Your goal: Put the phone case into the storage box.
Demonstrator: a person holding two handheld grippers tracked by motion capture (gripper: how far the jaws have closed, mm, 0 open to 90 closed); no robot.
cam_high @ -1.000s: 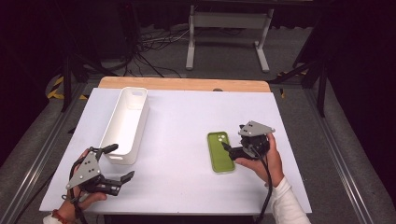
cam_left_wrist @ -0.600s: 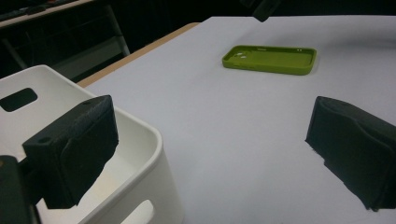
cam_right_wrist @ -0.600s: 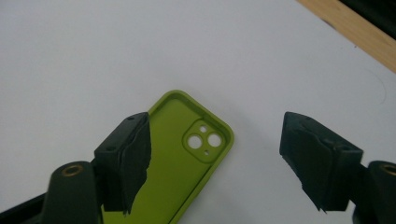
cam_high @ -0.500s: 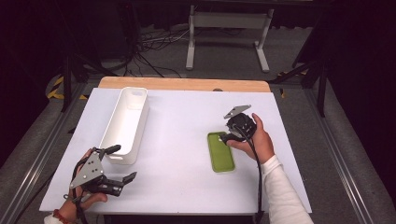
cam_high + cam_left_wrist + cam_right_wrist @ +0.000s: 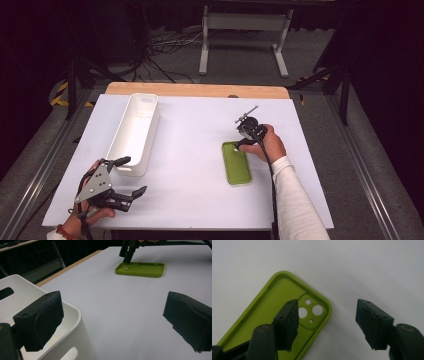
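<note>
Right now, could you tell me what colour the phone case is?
Lime green phone case; clearest in the right gripper view.

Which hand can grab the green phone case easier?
The right. The right gripper hangs open straddling the camera-hole corner of the lime-green rubbery phone case. The left gripper is open too, but far off beside the long white plastic bin.

On table: 1 green phone case (image 5: 236,163), 1 white bin (image 5: 134,133), 2 grippers (one per hand).
</note>
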